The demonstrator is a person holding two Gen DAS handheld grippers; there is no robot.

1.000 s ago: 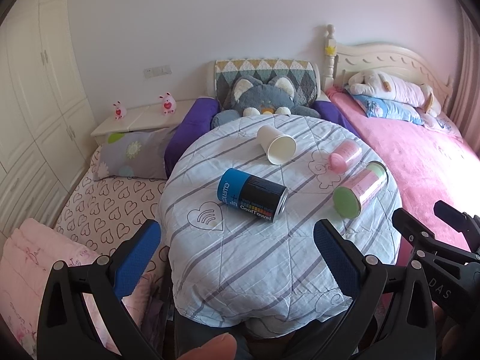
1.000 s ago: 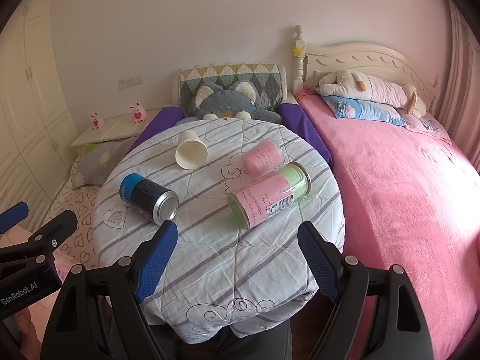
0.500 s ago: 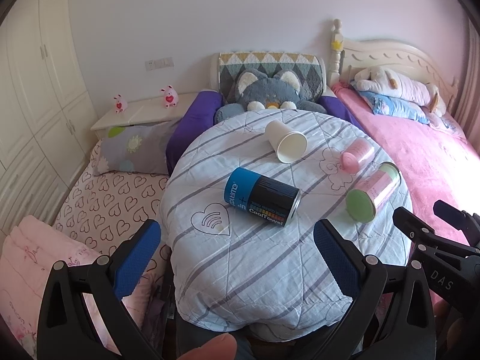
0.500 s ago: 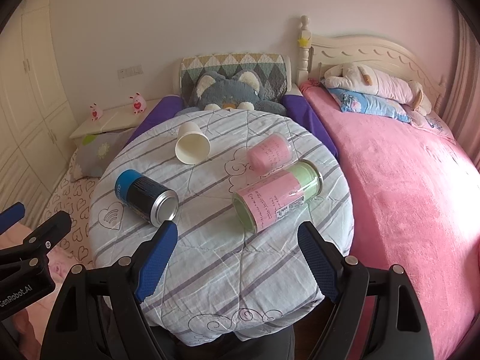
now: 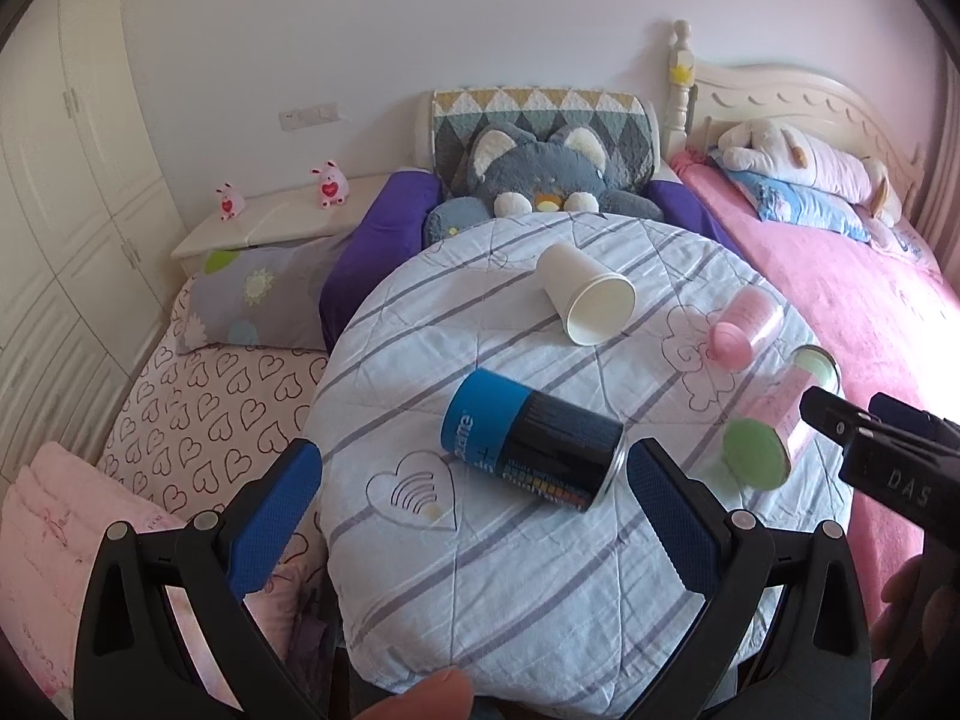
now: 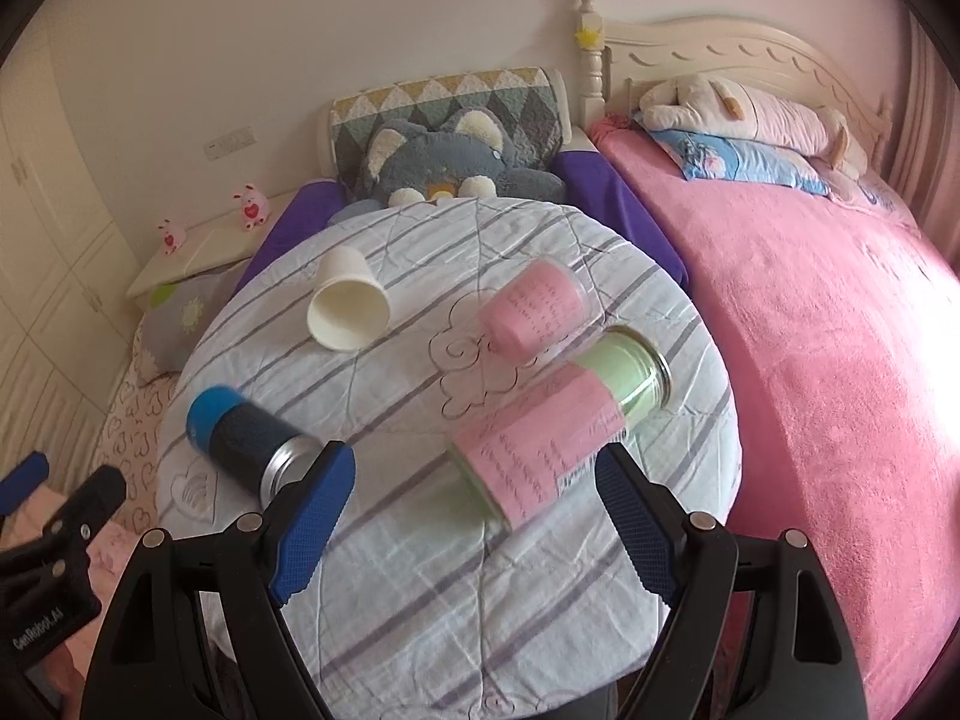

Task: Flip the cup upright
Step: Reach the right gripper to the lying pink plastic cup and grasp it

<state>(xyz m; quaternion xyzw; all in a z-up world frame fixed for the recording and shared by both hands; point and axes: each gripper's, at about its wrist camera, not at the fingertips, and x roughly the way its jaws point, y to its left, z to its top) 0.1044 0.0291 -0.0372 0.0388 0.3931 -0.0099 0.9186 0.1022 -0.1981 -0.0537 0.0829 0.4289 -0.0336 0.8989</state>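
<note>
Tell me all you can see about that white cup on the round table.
The white cup looks like plain paper, tapered, with a rolled rim and no print or lid. It lies on its side on the striped cloth at the table's far side, open mouth toward the cameras, inside looking empty. Only the cloth touches it; both grippers are well short of it.

Bright daylight from right; fisheye-bent, vignetted edges; right view motion-blurred.

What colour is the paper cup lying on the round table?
The paper cup is white, inside and out. It shows best in the left wrist view.
</note>
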